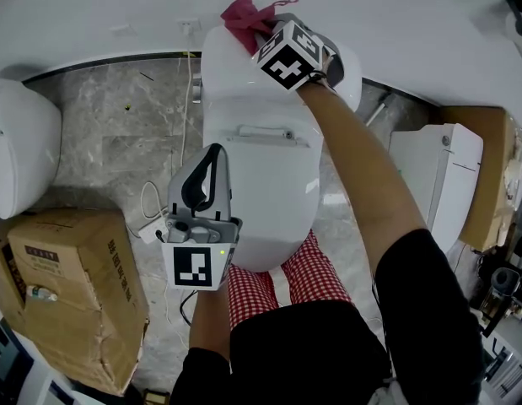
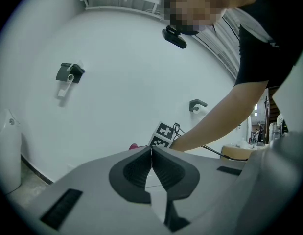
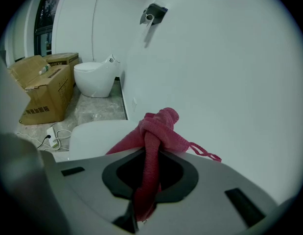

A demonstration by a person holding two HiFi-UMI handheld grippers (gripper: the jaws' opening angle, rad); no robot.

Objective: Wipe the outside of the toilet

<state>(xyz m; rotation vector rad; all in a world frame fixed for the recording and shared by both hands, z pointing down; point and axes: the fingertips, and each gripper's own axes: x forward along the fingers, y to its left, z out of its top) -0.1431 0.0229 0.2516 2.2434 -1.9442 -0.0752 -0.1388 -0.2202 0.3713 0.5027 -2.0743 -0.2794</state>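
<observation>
The white toilet (image 1: 261, 175) stands in the middle of the head view, lid down, its tank (image 1: 235, 66) against the wall. My right gripper (image 1: 262, 34) is over the tank's back edge, shut on a pink cloth (image 1: 248, 17) that bunches against the wall. In the right gripper view the cloth (image 3: 158, 129) is knotted ahead of the jaws, a strip runs down between them, and the tank top (image 3: 92, 133) lies just below. My left gripper (image 1: 212, 154) hovers over the lid's left side, shut and empty. In the left gripper view its tips (image 2: 151, 151) meet.
A second toilet (image 1: 20, 150) stands at the left. Cardboard boxes (image 1: 75, 294) sit at the lower left, with a power strip and cable (image 1: 151, 226) on the marble floor. Another white fixture (image 1: 438, 175) and a box are at the right. The person's legs stand before the bowl.
</observation>
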